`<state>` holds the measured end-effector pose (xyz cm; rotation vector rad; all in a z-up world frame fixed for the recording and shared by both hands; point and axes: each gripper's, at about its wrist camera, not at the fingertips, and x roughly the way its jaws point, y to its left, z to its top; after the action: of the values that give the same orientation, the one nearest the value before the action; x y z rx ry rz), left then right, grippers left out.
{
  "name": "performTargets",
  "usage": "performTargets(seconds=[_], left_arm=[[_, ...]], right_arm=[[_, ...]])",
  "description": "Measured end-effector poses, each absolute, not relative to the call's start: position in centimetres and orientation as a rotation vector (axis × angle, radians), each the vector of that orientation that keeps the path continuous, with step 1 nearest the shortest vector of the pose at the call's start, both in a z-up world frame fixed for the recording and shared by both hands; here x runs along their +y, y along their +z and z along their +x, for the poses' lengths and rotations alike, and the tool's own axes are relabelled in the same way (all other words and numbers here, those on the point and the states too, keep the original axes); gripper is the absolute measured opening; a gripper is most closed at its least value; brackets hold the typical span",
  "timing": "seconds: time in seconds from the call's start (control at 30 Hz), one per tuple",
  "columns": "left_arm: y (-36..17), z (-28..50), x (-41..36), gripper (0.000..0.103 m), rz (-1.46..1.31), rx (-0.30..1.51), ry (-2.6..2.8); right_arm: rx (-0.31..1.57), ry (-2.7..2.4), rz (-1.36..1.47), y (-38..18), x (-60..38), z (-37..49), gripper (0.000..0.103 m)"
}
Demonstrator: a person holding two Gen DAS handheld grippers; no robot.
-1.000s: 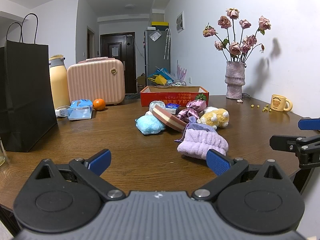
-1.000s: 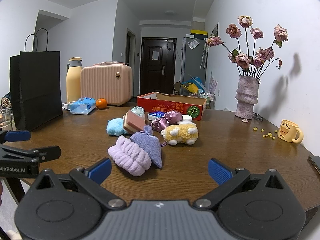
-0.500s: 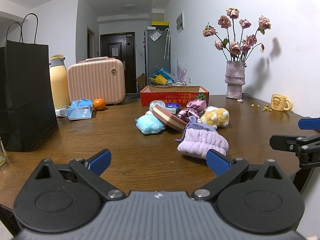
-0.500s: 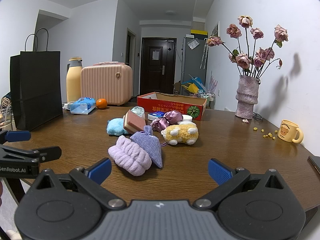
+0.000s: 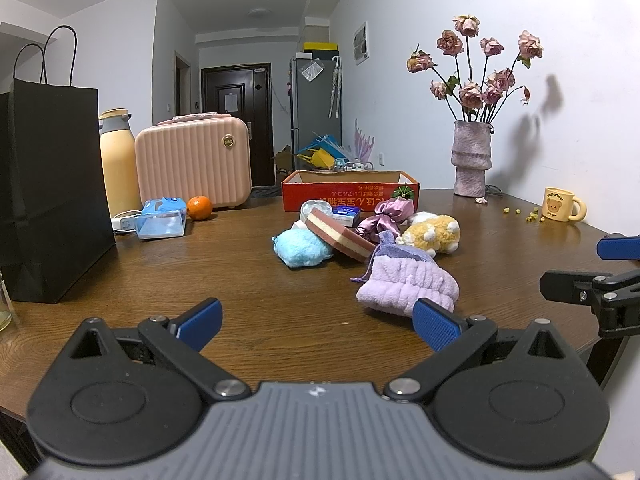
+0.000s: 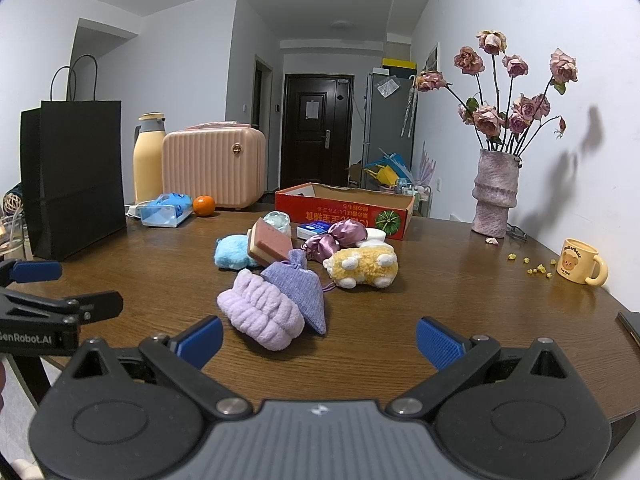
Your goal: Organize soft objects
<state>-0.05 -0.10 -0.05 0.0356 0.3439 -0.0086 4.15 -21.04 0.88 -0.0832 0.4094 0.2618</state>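
On the brown surface (image 6: 440,300), a red box (image 6: 344,210) is sitting open at twelve o'clock, likely the bin. Before it soft things are lying bunched: a lilac headband (image 6: 260,314) nearest, touching a purple pouch (image 6: 298,292), with a yellow plush (image 6: 362,266) at one o'clock. The headband is looking light and squashy, best pinched across its middle. The left tool (image 5: 316,316) and right tool (image 6: 318,338) are both hanging spread wide, holding nothing. A mug (image 6: 580,266) is standing well clear.

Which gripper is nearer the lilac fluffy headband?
Roughly equal; neither clearly nearer. Lilac headband lies just ahead-left of the open right gripper, and just ahead-right of the open left gripper. Neither touches it.
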Motion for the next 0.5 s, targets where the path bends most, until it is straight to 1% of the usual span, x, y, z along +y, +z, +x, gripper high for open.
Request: performTargets(seconds=[0.5], left_arm=[[-0.7,1.5,1.6,0.103,0.021,0.369,0.033]], right_arm=[[0.440,0.289,-0.113,-0.1,-19.6,5.9,0.103]])
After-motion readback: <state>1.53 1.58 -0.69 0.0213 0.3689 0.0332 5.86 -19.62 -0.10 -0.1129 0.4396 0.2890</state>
